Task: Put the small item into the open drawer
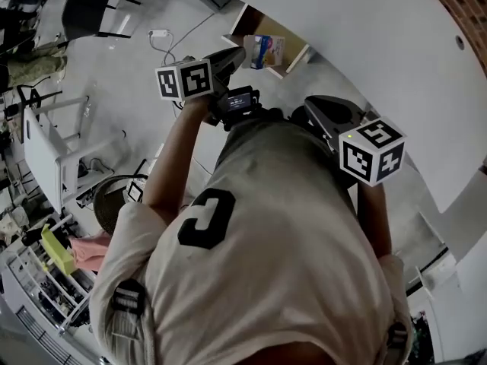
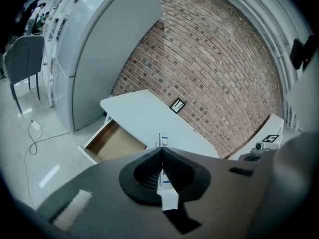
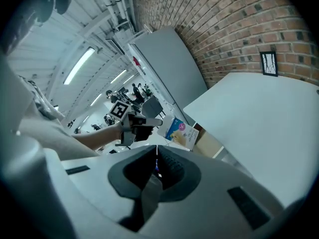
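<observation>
My left gripper (image 1: 240, 55) is shut on the small item, a flat white and blue box (image 1: 266, 50), and holds it over the open wooden drawer (image 1: 297, 59) under the white table (image 1: 365, 44). In the left gripper view the box (image 2: 163, 179) shows edge-on between the shut jaws (image 2: 160, 146), with the drawer (image 2: 112, 143) ahead and below. The right gripper view shows the left gripper (image 3: 159, 119) with the box (image 3: 182, 131) by the drawer (image 3: 209, 144). My right gripper (image 3: 157, 148) is shut, with nothing clearly held, and stays back near my body (image 1: 312, 106).
A small framed picture (image 2: 177, 105) leans against the brick wall (image 2: 214, 59) on the table. A grey cabinet (image 2: 99, 49) stands left of the drawer. On the floor lie a cable and adapter (image 1: 158, 33); a chair (image 1: 91, 10) and a white rack (image 1: 46, 143) stand further left.
</observation>
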The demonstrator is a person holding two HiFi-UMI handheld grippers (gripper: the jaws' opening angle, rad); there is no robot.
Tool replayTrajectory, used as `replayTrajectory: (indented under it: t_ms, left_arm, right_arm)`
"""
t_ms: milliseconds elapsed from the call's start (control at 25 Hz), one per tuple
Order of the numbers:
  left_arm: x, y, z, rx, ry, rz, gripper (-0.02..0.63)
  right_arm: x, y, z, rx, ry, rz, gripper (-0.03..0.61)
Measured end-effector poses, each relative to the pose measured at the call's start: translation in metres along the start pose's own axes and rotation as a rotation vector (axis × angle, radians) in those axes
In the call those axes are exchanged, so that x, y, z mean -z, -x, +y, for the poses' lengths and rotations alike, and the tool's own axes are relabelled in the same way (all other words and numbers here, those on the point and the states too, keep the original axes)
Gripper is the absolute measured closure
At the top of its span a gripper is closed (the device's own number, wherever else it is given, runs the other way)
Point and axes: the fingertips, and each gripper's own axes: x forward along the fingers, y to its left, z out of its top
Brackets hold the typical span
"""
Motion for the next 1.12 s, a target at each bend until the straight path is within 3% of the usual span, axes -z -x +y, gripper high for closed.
replayTrajectory:
  t_ms: [520, 1120]
  left_arm:
    - [-0.002, 0.007, -0.001, -0.056, 0.041, -0.038, 0.611]
    - [0.002, -0.009, 0.032, 0.029, 0.071, -0.006, 0.610]
  right_arm:
    - [0.010, 0.003, -0.010, -0.072, 0.052, 0.074, 0.572]
    - [0.006, -0.026, -0.019, 0.025, 0.018, 0.054, 0.572]
